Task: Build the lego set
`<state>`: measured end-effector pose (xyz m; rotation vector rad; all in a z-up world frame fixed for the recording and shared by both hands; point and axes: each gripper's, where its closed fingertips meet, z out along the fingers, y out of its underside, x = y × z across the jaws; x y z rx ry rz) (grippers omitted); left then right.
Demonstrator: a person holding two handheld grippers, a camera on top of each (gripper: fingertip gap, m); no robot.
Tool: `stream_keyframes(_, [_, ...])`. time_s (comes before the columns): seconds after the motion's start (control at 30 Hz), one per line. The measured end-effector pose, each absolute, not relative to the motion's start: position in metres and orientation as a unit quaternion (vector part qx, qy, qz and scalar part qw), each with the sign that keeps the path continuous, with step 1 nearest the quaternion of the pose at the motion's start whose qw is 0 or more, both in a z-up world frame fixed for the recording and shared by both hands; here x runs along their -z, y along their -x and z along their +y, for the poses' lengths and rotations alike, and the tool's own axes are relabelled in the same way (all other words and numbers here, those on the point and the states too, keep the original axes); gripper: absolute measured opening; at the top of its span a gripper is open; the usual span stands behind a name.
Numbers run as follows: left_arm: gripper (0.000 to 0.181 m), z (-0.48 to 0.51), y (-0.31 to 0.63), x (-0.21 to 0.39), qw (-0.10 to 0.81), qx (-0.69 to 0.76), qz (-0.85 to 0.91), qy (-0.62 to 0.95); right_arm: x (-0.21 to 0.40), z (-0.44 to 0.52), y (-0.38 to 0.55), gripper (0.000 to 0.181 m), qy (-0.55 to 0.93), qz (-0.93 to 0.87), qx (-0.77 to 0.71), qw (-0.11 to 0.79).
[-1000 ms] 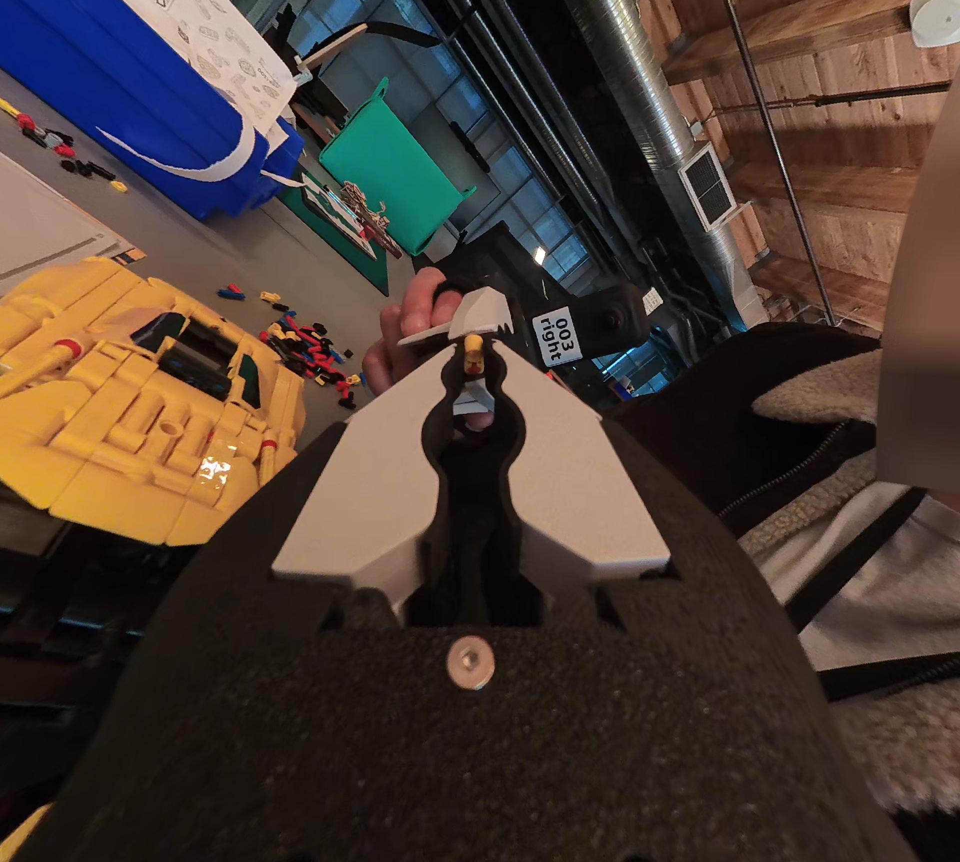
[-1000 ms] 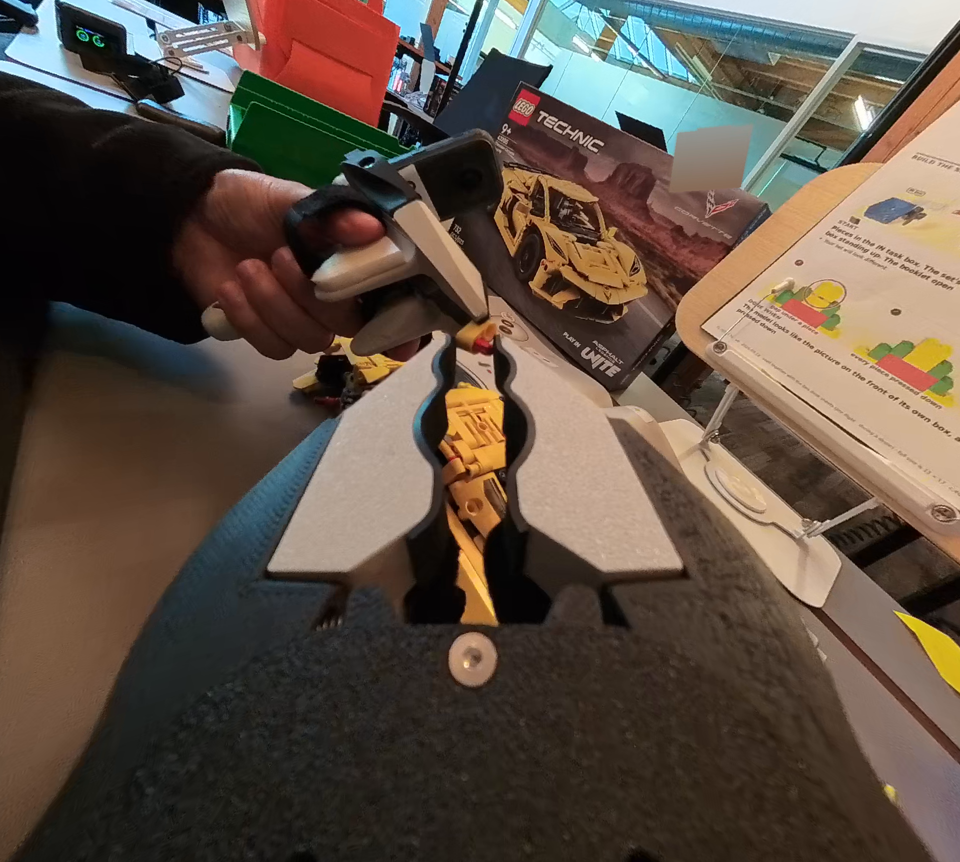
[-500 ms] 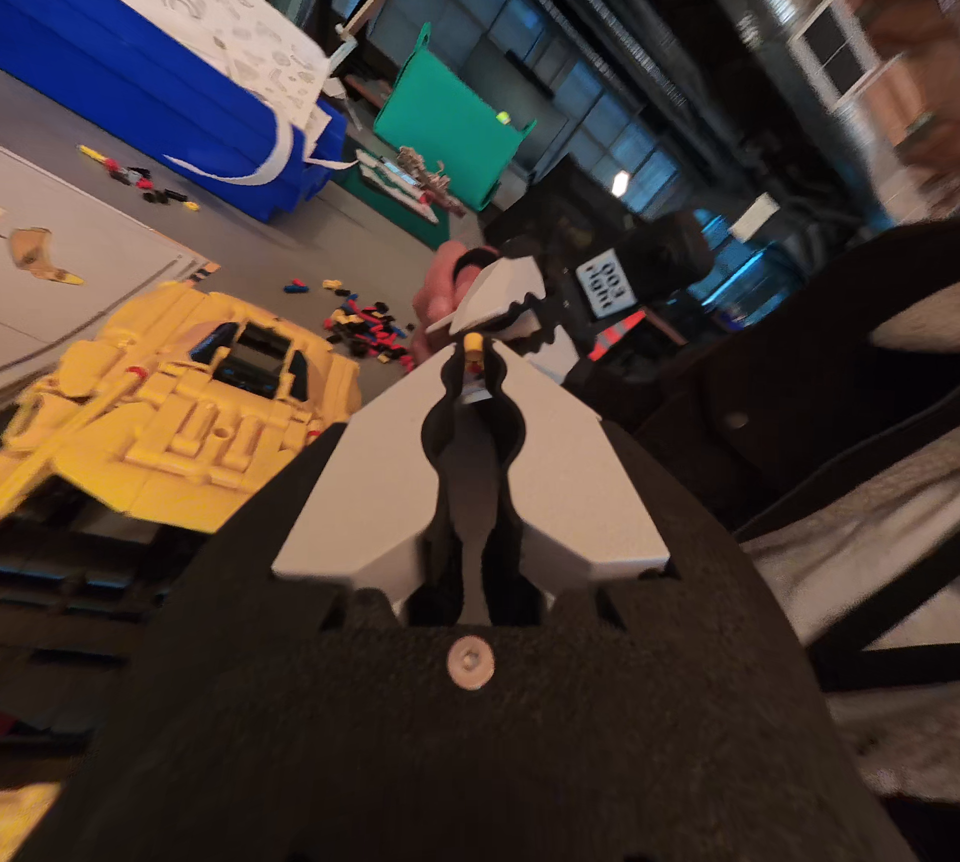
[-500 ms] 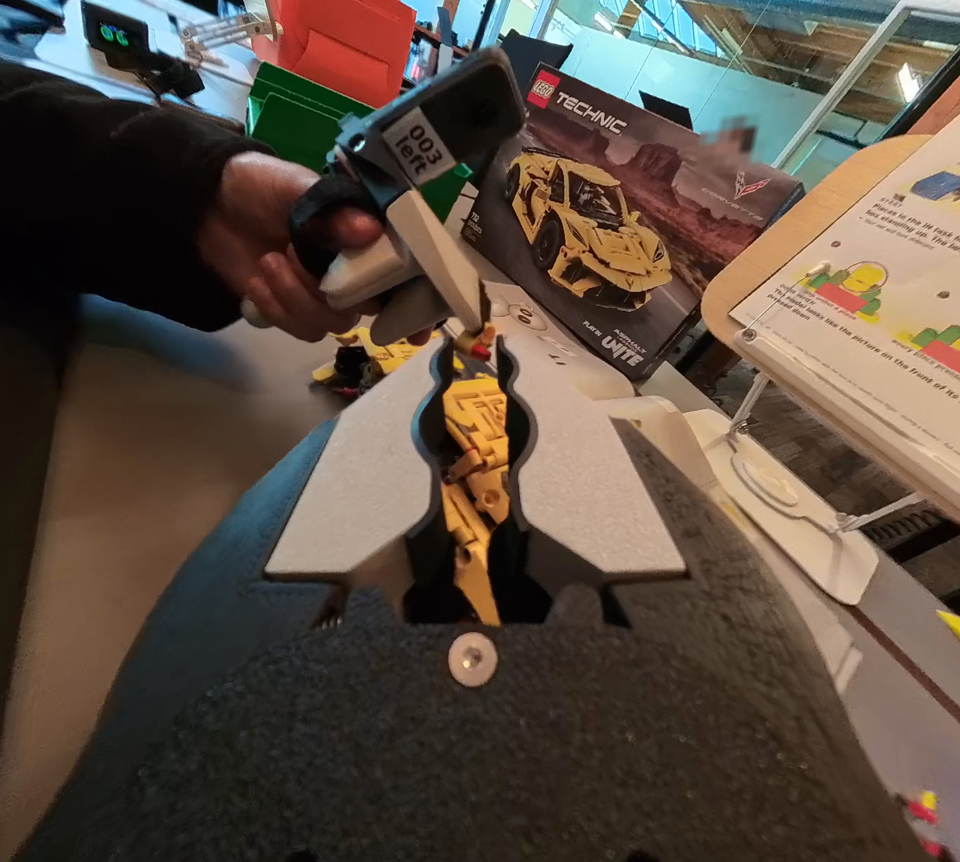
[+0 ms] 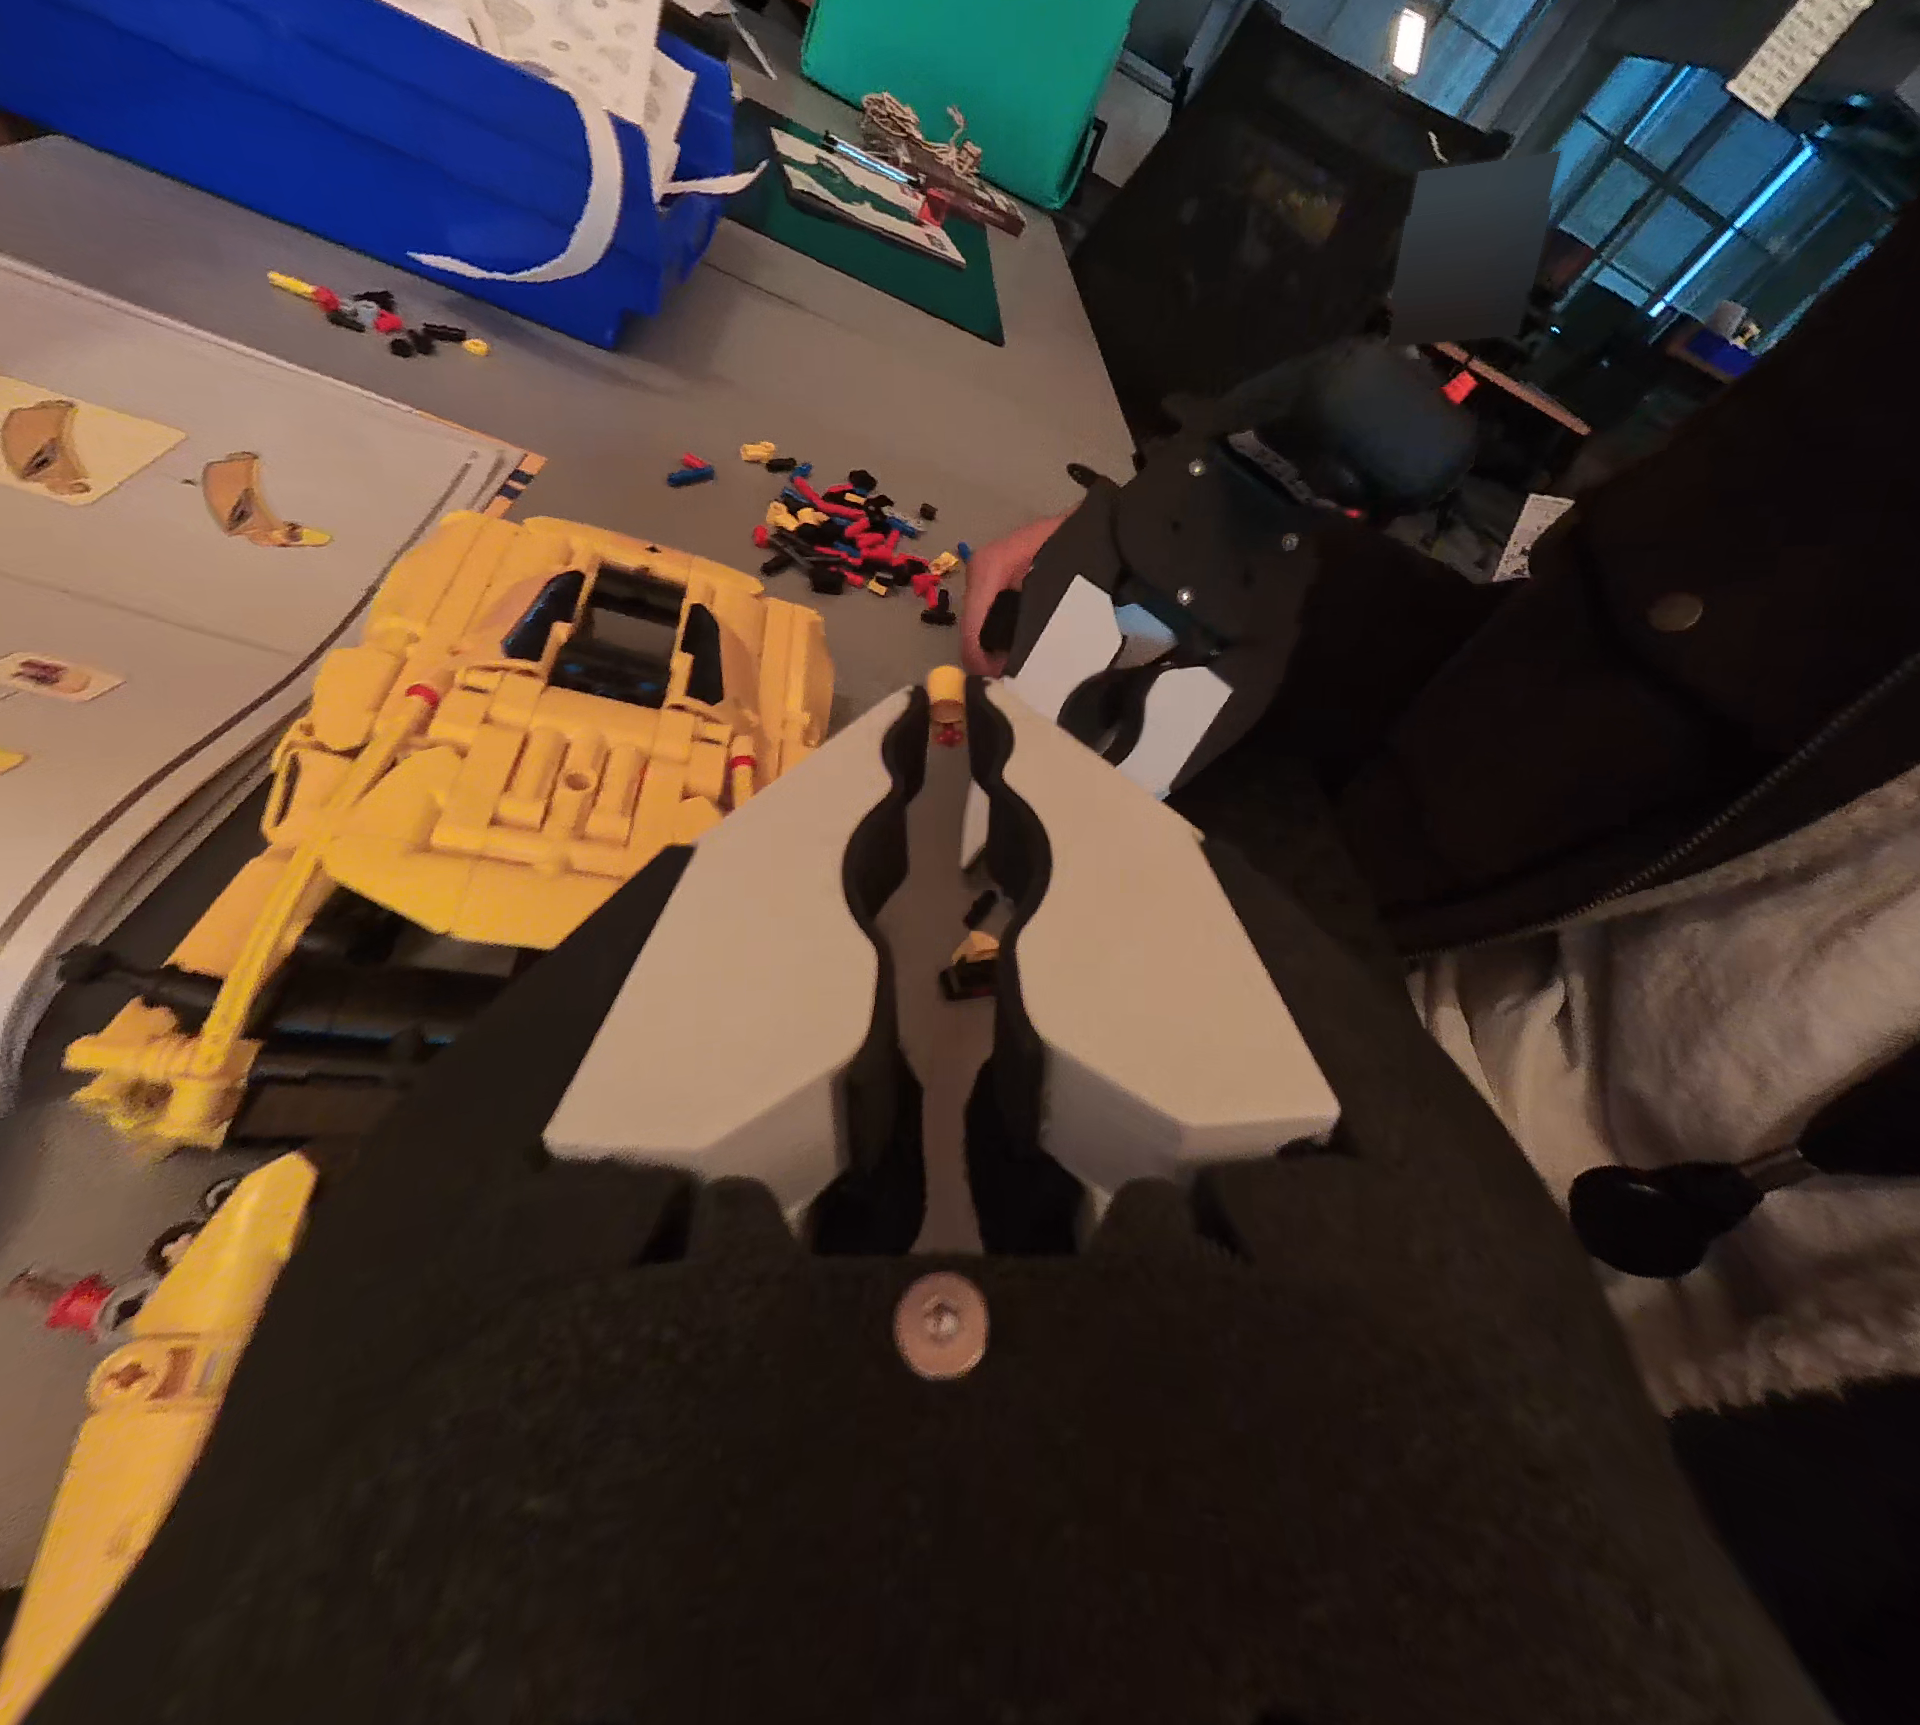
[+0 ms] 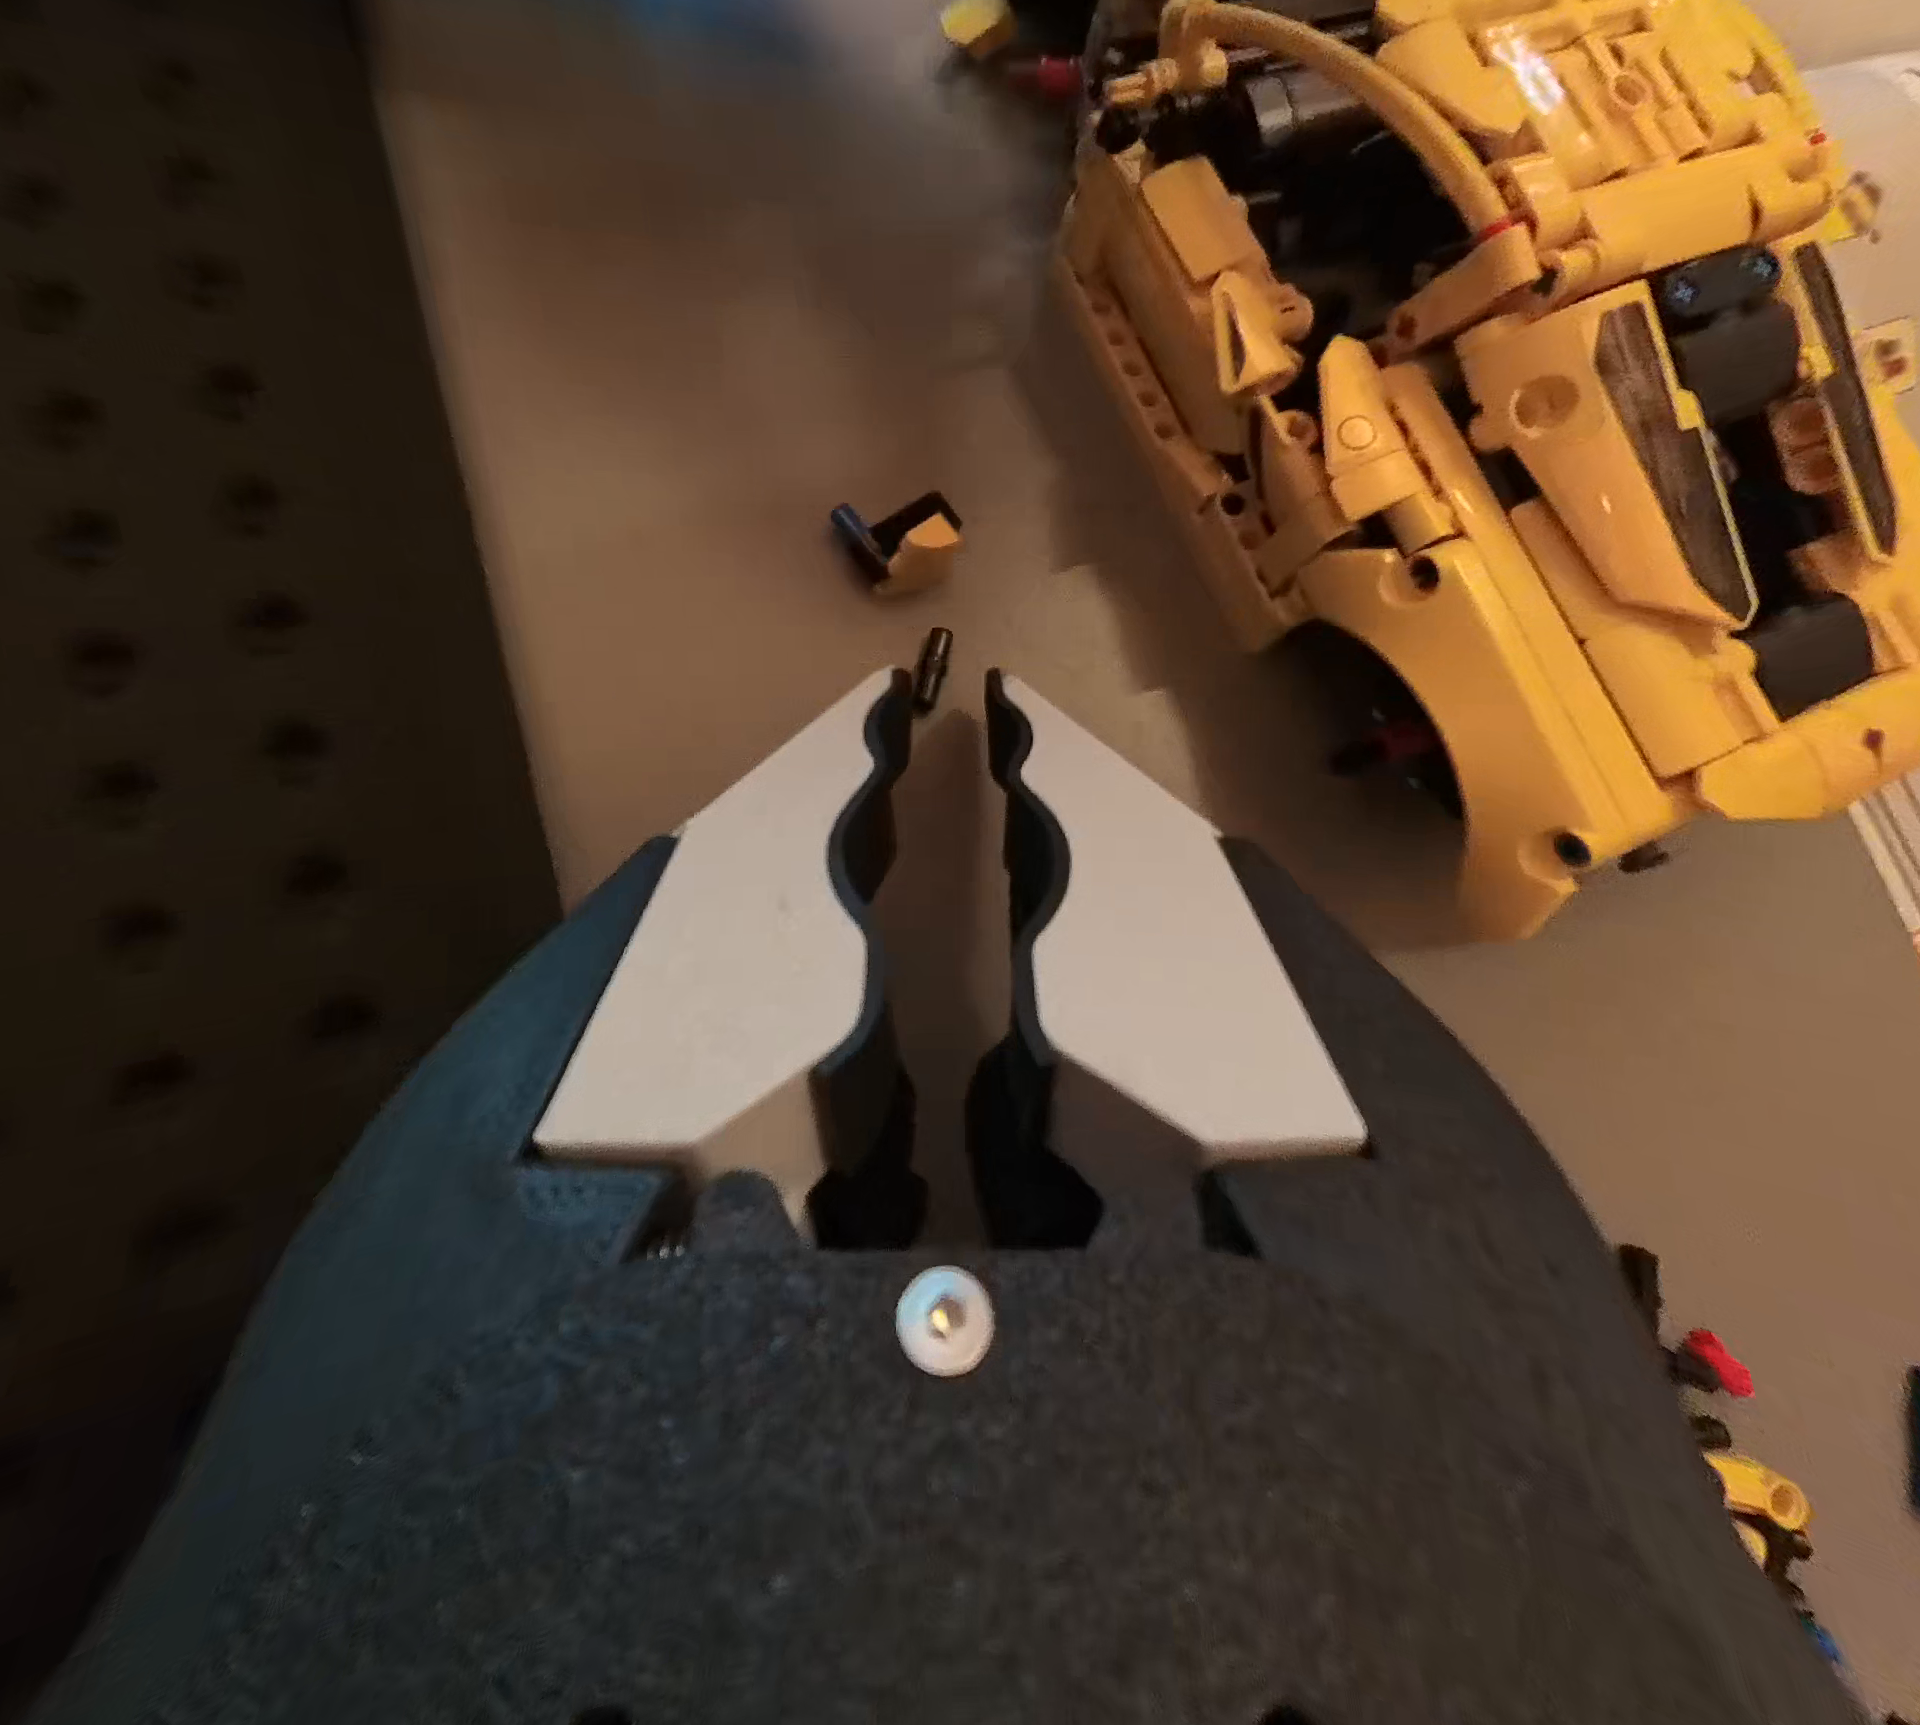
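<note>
1. Pin position decides the next move: a small black pin [image 6: 932, 655] lies on the grey table [image 6: 675, 428] just ahead of the right gripper [image 6: 940, 688], its long axis pointing roughly away from the fingertips.
2. Right gripper is nearer, jaws slightly parted, holding nothing.
3. Left gripper [image 5: 948, 707] pinches a small yellow-and-red piece [image 5: 945, 701] at its tips.
4. Yellow car [image 6: 1455, 428] sits to the right, well apart.

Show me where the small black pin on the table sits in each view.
Left wrist view: the small black pin lies between the left claw's fingers, beside a yellow-and-black piece.
Right wrist view: the pin lies just past the right claw's tips, by the left finger.
Shared landmark: the yellow Lego car.
</note>
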<state>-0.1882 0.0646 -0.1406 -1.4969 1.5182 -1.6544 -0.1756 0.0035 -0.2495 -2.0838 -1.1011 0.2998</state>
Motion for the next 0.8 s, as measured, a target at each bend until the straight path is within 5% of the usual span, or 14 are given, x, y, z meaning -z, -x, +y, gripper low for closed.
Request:
stream_keyframes(0.47, [0.007, 0.058, 0.187, 0.137, 0.222, 0.601, 0.554, 0.532, 0.227, -0.007, 0.145, 0.003, 0.842, -0.415, -0.117, 0.325])
stream_keyframes(0.63, [0.007, 0.06, 0.186, 0.136, 0.227, 0.601, 0.547, 0.537, 0.203, -0.054, -0.026, 0.003, 0.943, -0.312, 0.073, 0.091])
stream_keyframes(0.8, [0.007, 0.063, 0.185, 0.135, 0.232, 0.597, 0.542, 0.544, 0.214, -0.103, -0.111, 0.003, 0.951, -0.254, 0.107, -0.142])
